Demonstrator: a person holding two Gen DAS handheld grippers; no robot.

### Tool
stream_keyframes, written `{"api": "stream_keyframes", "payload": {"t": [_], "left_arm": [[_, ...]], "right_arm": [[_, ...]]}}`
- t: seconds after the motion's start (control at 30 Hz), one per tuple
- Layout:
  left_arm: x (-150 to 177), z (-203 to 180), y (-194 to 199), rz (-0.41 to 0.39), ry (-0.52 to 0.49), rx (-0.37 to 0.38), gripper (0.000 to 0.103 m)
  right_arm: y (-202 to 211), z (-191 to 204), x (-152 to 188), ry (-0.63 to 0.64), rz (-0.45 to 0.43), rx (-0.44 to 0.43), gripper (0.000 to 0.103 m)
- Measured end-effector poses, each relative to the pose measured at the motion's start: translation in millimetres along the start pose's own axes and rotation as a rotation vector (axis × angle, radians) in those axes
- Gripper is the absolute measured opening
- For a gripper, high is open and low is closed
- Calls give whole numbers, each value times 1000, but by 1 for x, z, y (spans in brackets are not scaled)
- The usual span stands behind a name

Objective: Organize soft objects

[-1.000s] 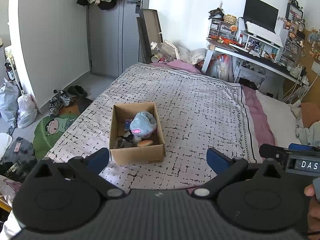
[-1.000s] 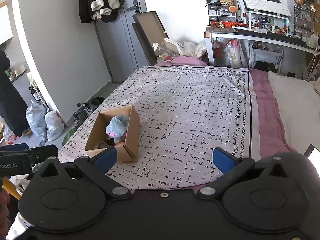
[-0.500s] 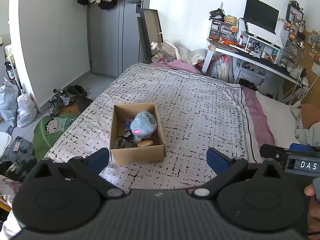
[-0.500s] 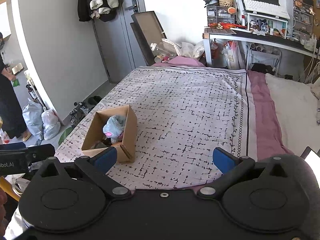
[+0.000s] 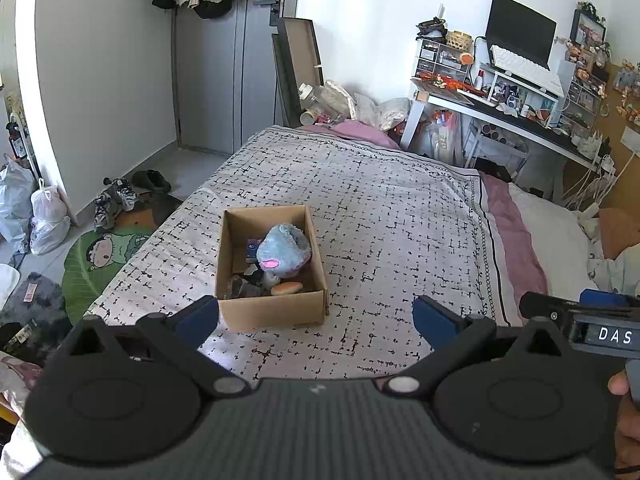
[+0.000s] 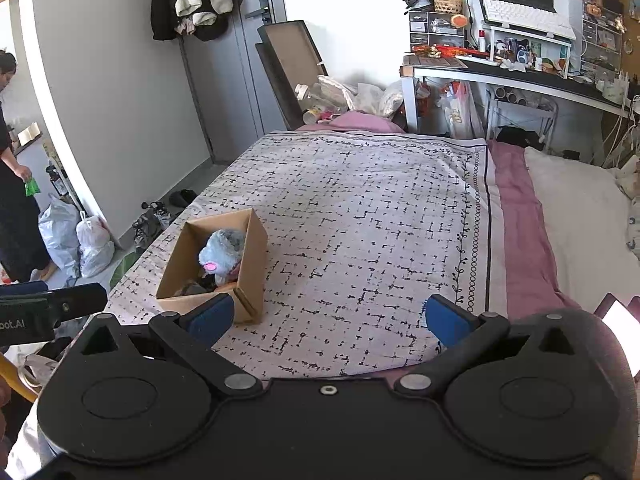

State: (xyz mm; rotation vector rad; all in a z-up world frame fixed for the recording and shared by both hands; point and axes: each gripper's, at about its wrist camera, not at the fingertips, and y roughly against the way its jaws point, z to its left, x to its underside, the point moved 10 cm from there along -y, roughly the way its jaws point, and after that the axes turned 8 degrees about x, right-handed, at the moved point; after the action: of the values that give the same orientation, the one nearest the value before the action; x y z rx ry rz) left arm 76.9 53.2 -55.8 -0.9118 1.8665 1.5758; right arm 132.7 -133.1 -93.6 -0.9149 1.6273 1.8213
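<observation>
An open cardboard box [image 5: 272, 312] stands on the bed's patterned blanket [image 5: 384, 216]. In it lie a blue plush toy [image 5: 282, 252] with a pink patch, a small tan bun-like toy [image 5: 286, 289] and dark soft items. The box [image 6: 252, 264] and plush [image 6: 222, 254] also show in the right wrist view. My left gripper [image 5: 316, 318] is open and empty, just short of the box's near wall. My right gripper [image 6: 328, 316] is open and empty, to the right of the box.
A desk [image 5: 500, 116] with a monitor and clutter stands at the back right. A pillow [image 6: 580, 216] lies on the bed's right side. Shoes, bags and a green mat [image 5: 96, 256] lie on the floor to the left. A person [image 6: 12, 168] stands at far left.
The right wrist view has shifted slightly, so the box sits a little lower and more to the left. The person at left has come into view. The left gripper has not moved.
</observation>
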Motion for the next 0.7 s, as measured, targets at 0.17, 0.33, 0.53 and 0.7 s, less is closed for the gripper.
{"api": "stream_keyframes", "payload": {"t": [0.17,0.33,0.53,0.7], "left_arm": [[0,1,-1,-2,-2,3,103],[-2,-2,-5,-1,4,12,103],[-2,-2,-7,1,4,13,102],[0,2,-9,4,13,11,103]], "right_arm": [[-1,-6,-1,-13,5,23,103],[-3,-12,-1,-17,6,54,103],[-5,-13,-1,-14,8,67,103],[-6,-11,-1,-7,10,63,103]]}}
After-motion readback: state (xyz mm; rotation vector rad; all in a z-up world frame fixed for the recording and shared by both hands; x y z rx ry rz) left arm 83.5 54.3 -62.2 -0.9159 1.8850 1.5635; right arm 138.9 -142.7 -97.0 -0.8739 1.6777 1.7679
